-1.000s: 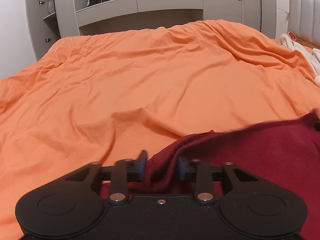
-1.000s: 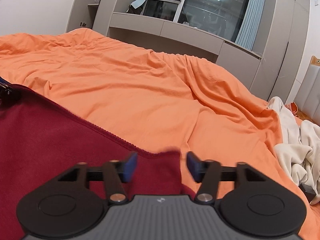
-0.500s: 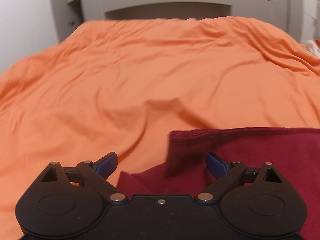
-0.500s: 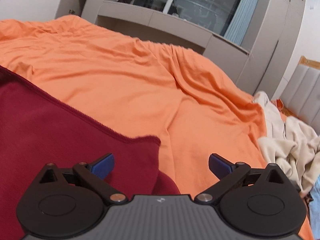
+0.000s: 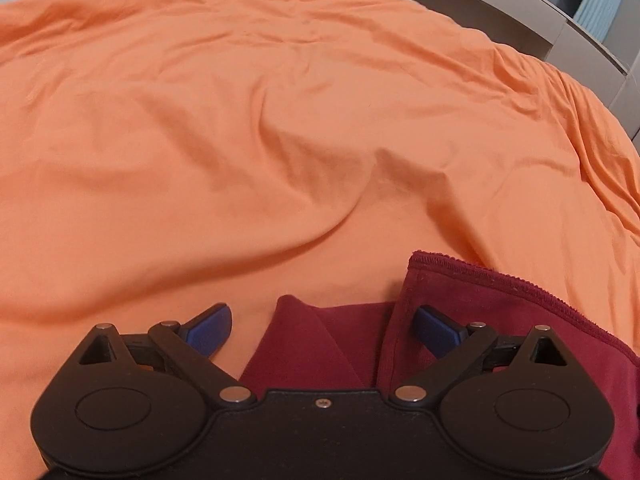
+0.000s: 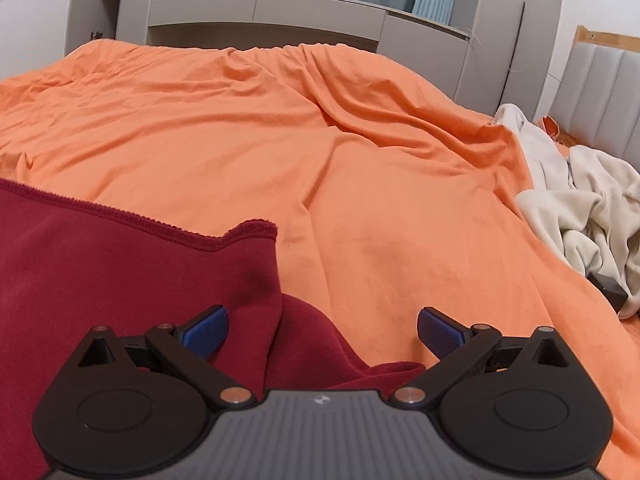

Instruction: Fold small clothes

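Observation:
A dark red garment (image 5: 480, 312) lies folded on the orange bed cover (image 5: 280, 120), its scalloped hem on top. In the left wrist view its left corner lies under my left gripper (image 5: 324, 328), which is open and empty just above it. In the right wrist view the garment (image 6: 120, 272) fills the lower left, its right corner folded over. My right gripper (image 6: 322, 332) is open and empty above that corner.
A heap of cream clothes (image 6: 580, 216) lies at the right side of the bed by a padded headboard (image 6: 600, 88). Grey cabinets (image 6: 280, 8) and a window stand beyond the bed's far edge.
Both grippers opened and let go of the red garment's edge. The garment dropped flat onto the bed, and both grippers pulled back a little.

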Tool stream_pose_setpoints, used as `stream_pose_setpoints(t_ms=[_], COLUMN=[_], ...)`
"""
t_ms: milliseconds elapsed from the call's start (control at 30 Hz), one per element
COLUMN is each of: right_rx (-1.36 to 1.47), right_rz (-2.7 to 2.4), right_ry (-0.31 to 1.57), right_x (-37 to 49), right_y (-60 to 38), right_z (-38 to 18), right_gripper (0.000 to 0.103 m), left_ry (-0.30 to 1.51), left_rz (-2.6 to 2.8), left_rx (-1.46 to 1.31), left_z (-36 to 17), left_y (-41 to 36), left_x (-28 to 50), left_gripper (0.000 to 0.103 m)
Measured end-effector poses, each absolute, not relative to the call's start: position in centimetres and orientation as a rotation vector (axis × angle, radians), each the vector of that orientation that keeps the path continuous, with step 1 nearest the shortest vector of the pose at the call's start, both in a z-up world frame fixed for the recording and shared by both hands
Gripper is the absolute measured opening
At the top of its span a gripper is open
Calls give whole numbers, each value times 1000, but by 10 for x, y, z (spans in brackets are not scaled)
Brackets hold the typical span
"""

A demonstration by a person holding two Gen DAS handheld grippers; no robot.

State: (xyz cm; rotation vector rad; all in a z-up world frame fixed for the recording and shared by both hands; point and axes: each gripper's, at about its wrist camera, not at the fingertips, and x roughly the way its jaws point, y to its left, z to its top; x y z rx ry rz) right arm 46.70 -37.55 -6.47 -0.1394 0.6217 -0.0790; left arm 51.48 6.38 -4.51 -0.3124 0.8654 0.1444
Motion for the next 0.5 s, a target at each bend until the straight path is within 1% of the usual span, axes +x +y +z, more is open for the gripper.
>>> stream_pose_setpoints(t_ms=[133, 300, 400, 500], right_rx=[-140, 5, 99, 125], right_rz=[-100, -133, -124, -119], right_ry=[559, 470, 457, 460], right_x=[454, 421, 406, 395], right_y=[-383, -411, -423, -421], right_z=[-40, -3, 8, 12], right_gripper=[103, 103, 103, 103], left_ry=[806, 705, 661, 651], left_rz=[123, 81, 52, 42], left_rx=[-299, -279, -261, -233], left_z=[-26, 5, 18, 26], left_y=[60, 55, 51, 48], left_x=[506, 477, 455, 437], left_gripper=[101, 102, 102, 102])
